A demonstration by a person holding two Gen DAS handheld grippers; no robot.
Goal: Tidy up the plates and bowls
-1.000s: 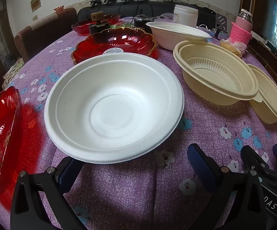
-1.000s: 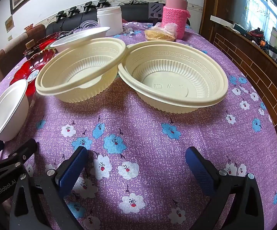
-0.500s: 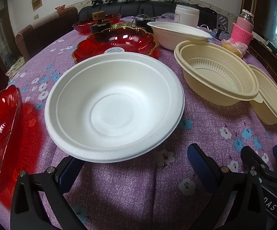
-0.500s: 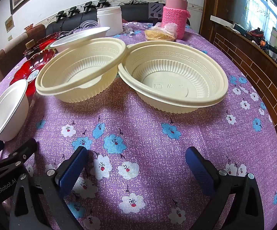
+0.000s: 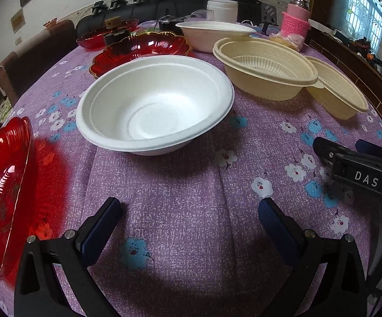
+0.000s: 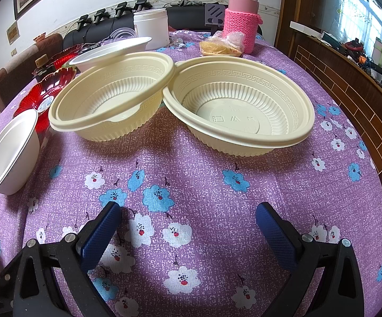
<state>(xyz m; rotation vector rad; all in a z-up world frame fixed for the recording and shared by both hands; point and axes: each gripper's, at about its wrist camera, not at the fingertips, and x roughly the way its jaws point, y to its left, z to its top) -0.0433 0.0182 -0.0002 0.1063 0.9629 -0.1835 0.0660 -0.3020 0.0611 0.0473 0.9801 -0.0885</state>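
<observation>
Claws first: the left claw and right claw both hang spread and empty over the purple surface. Just ahead of the left claw sits a white foam bowl, likely light, soft and easily dented, best pinched at its rim. Ahead of the right claw stand two cream ribbed plastic bowls, rims touching, probably stiffer but slick. Farther off lie red plates, seemingly fragile.

Left wrist view looks low across the purple floral tablecloth; right wrist view likewise, seemingly farther right. Both share the cream bowls.
</observation>
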